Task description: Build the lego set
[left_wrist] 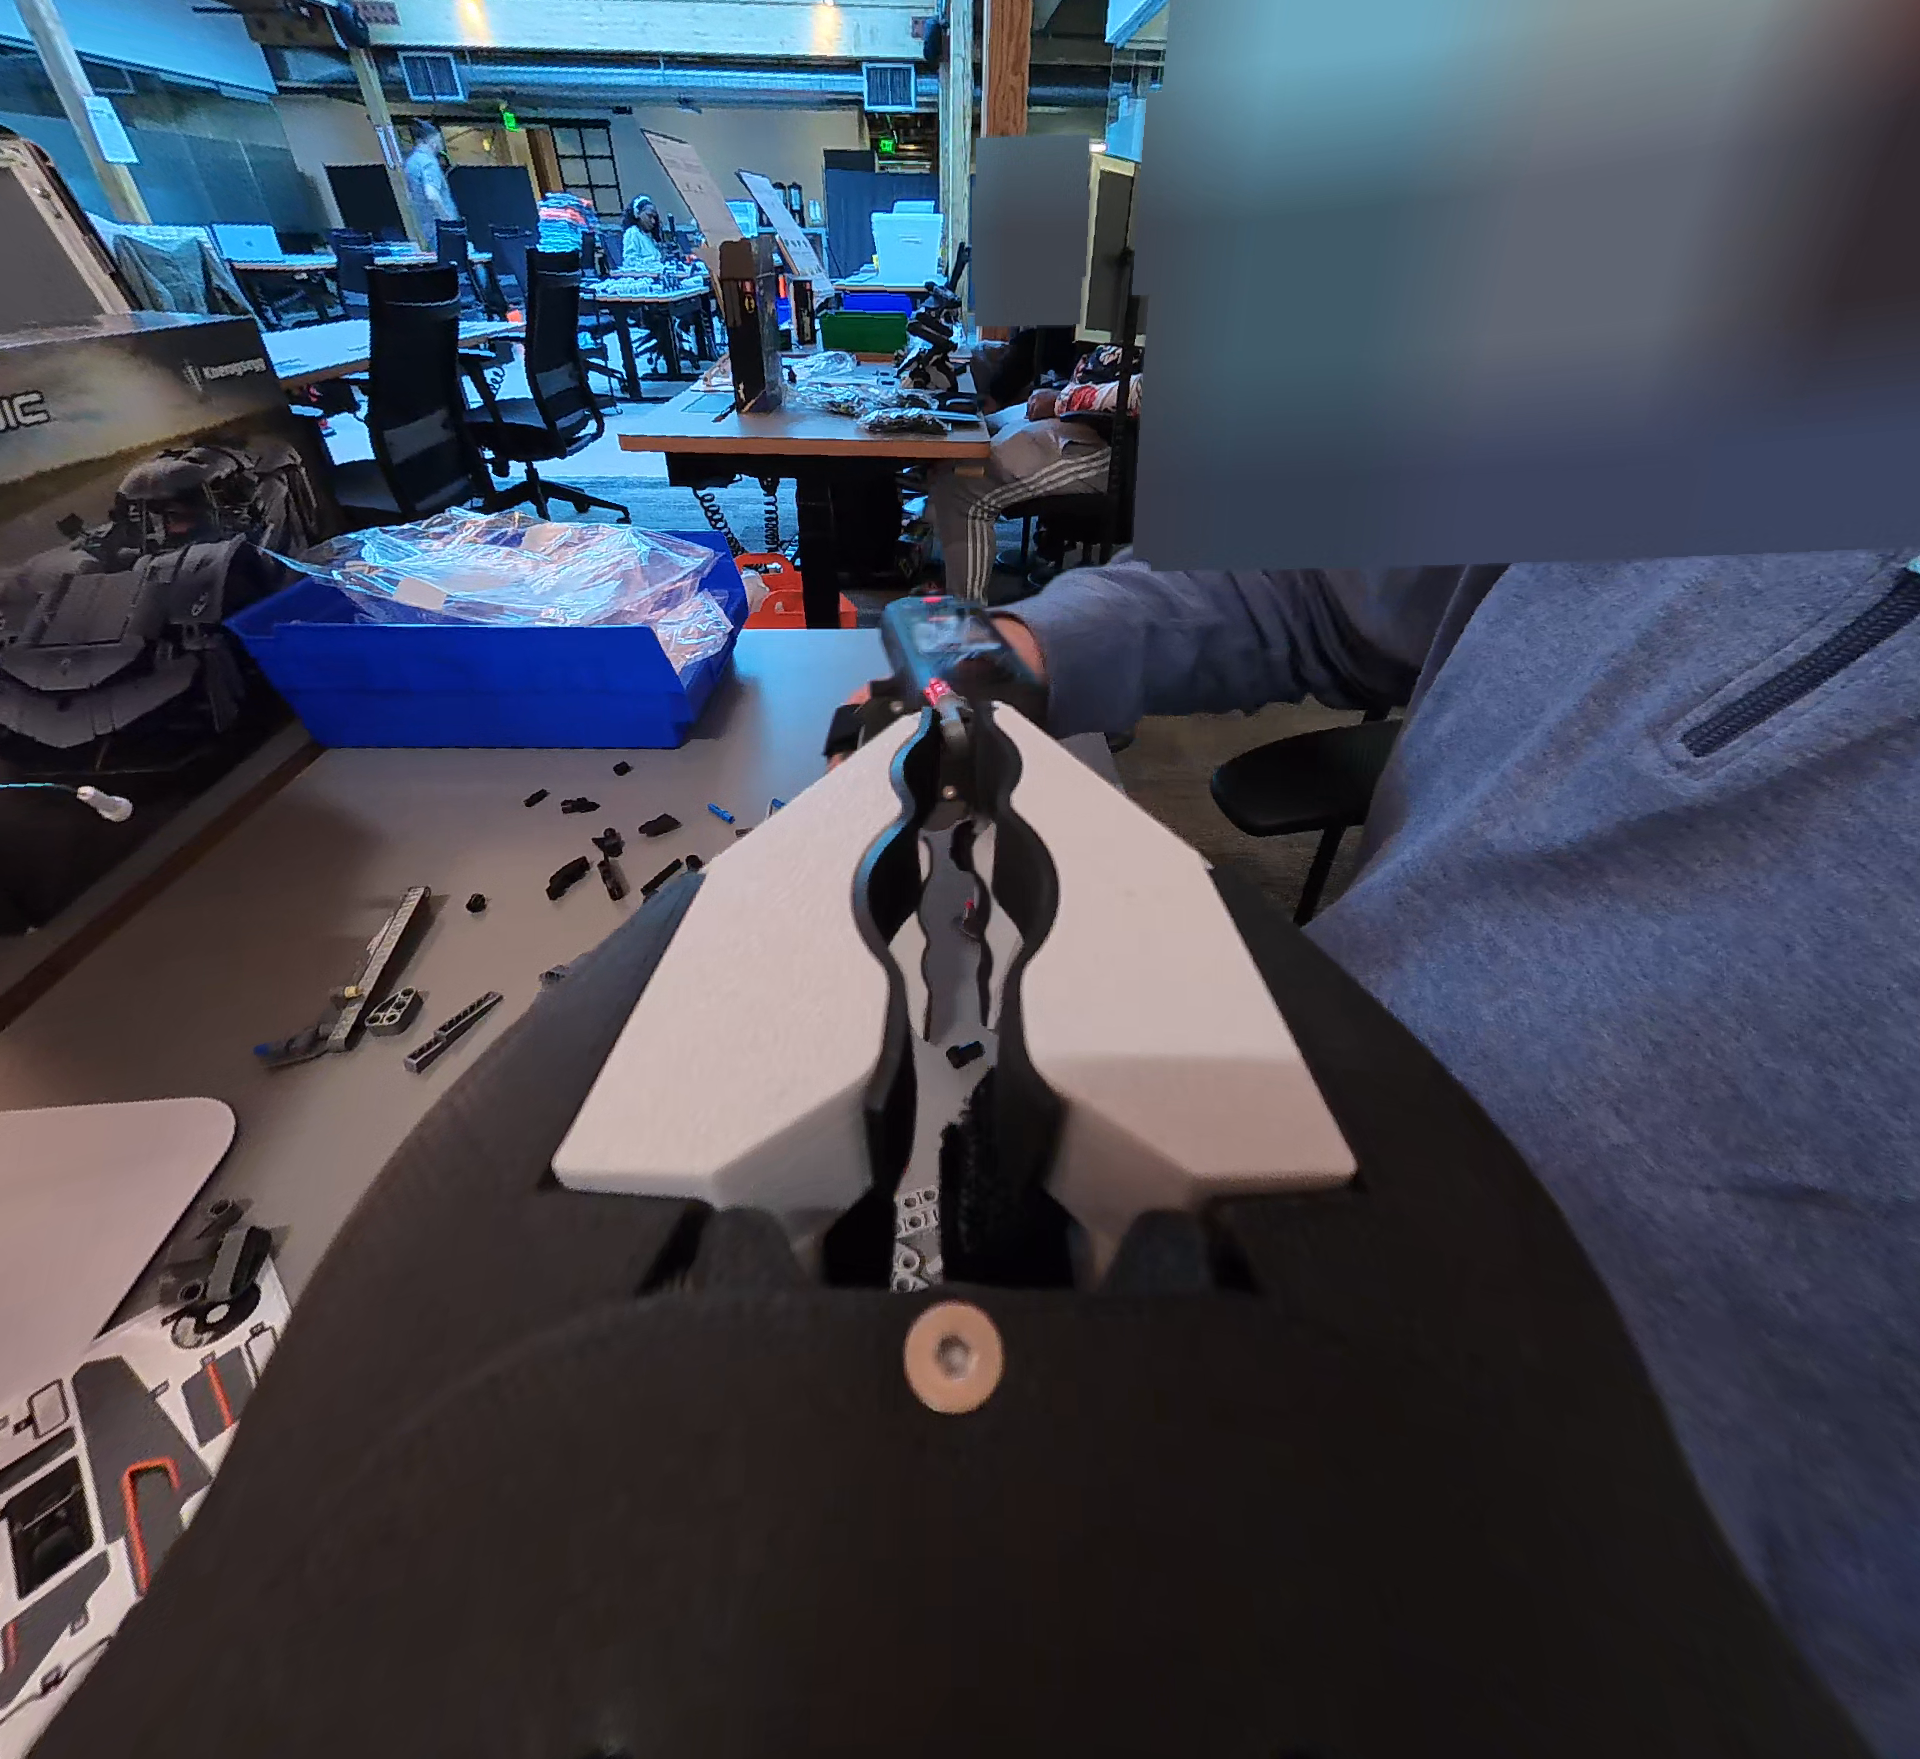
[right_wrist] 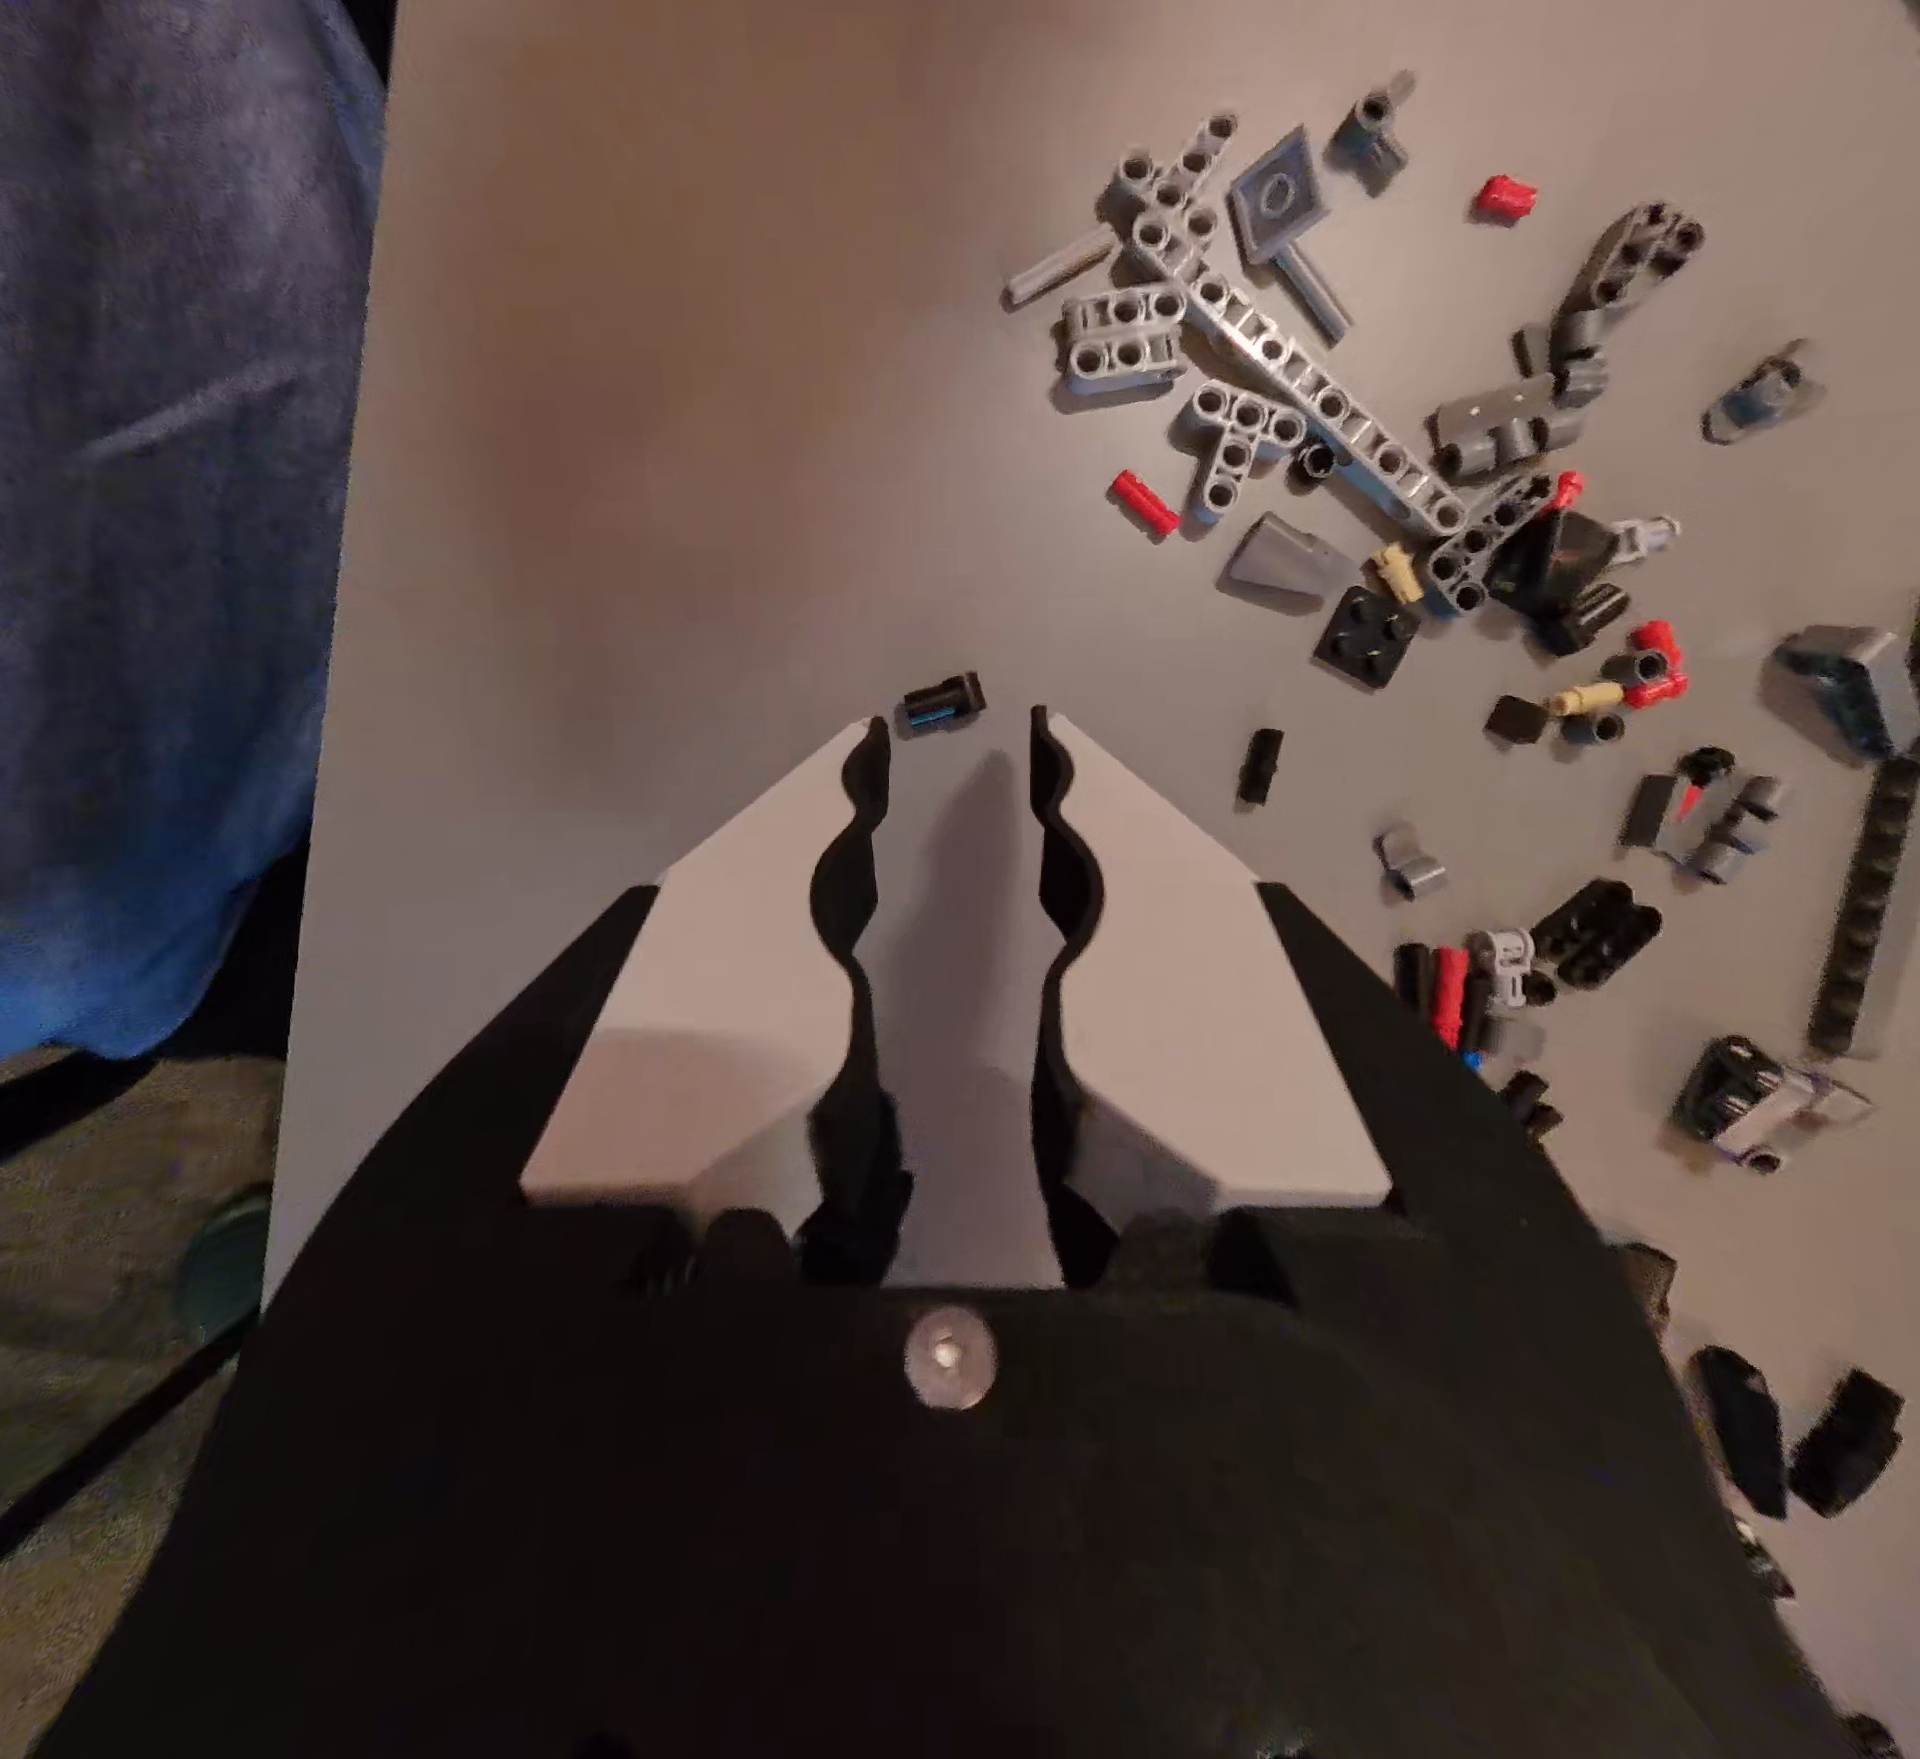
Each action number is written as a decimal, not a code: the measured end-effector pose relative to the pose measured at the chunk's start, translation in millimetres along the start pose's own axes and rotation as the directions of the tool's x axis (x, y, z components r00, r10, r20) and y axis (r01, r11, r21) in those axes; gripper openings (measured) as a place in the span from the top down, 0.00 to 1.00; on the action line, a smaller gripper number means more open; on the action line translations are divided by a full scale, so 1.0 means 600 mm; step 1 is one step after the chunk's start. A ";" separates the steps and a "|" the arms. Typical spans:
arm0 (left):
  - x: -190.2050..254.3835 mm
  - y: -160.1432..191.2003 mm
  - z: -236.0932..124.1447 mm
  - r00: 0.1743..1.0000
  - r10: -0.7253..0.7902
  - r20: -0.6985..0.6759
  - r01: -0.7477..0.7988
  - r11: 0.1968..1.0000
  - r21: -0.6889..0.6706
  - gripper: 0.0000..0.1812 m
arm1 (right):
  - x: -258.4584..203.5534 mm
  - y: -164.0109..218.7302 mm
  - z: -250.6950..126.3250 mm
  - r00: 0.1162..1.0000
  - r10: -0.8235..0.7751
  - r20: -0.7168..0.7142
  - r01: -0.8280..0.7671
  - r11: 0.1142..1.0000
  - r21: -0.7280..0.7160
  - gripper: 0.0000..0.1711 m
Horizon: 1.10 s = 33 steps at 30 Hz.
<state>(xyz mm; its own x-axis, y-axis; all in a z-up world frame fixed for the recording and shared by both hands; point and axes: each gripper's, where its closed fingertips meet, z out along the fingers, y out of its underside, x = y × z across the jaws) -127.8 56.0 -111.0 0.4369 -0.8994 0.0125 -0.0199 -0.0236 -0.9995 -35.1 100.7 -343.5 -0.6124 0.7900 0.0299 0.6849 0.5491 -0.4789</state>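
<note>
Right wrist view, largest first: the grey counter (right_wrist: 675, 255) fills the picture beneath the right claw (right_wrist: 956, 722), whose jaws stand spread with nothing between them. Off to that claw's right lies a scatter of lego parts (right_wrist: 1351, 421), among them a long grey holed beam (right_wrist: 1320, 400) crossed by shorter beams, with red pins and black connectors well apart around it. Just ahead of the claw's left fingertip (right_wrist: 873, 738) sits a small black pin (right_wrist: 943, 701) with a blue band, alone on bare counter.

From the left wrist view, the left claw (left_wrist: 940, 753) appears nearly pressed together around something dark at its tips, possibly the other tool's mount; whether it truly pinches anything cannot be told. A blue bin (left_wrist: 478, 660) holding clear plastic bags stands ahead and to that claw's left, beside a dark set box (left_wrist: 135, 504). Loose black pieces (left_wrist: 608, 852) lie between bin and claw.

Judged from here, the black pin is the likely next pick. It looks light, rigid and smooth, and being round it may roll or squirt away if nudged. A square pinch across its barrel, jaws lowered on either side, seems the safest hold.
</note>
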 end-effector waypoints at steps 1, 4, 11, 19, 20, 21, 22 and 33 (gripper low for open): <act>0.001 0.001 -0.002 1.000 0.000 0.001 0.000 1.000 0.000 0.98 | 0.002 0.006 0.004 1.000 0.004 0.011 -0.004 1.000 -0.023 0.86; 0.001 0.002 -0.008 1.000 -0.002 0.007 0.002 1.000 0.004 0.98 | 0.002 0.016 0.010 0.998 0.044 0.033 -0.042 0.998 -0.055 0.92; -0.006 0.007 -0.013 1.000 -0.013 0.008 0.013 1.000 0.012 0.98 | 0.021 0.012 0.012 0.997 -0.048 -0.068 0.046 0.999 -0.028 0.92; -0.002 0.010 -0.005 1.000 -0.006 0.005 0.006 1.000 0.002 0.98 | 0.005 -0.008 0.024 0.987 -0.153 0.042 0.155 0.987 -0.046 0.90; -0.002 0.011 -0.004 1.000 -0.008 0.005 0.008 1.000 0.004 0.98 | 0.003 -0.013 0.027 0.990 -0.129 0.049 0.131 0.990 -0.041 0.91; -0.002 0.013 -0.003 1.000 -0.010 0.005 0.010 1.000 0.004 0.98 | 0.003 -0.016 0.028 0.993 -0.103 0.051 0.105 0.994 -0.033 0.92; -0.001 0.015 -0.003 1.000 -0.011 0.005 0.011 1.000 0.003 0.98 | 0.002 -0.018 0.028 0.995 -0.083 0.055 0.084 0.996 -0.018 0.91; -0.004 0.032 0.012 1.000 -0.026 -0.013 0.026 1.000 -0.005 0.98 | 0.001 -0.021 0.030 0.993 -0.103 0.052 0.099 0.992 0.080 0.97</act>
<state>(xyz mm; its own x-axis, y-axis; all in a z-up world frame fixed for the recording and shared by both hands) -122.6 60.7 -130.4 0.4259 -0.9039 0.0390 -0.0134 -0.0494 -0.9987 -51.5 89.5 -353.4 -0.6998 0.7136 0.0333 0.5872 0.6011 -0.5420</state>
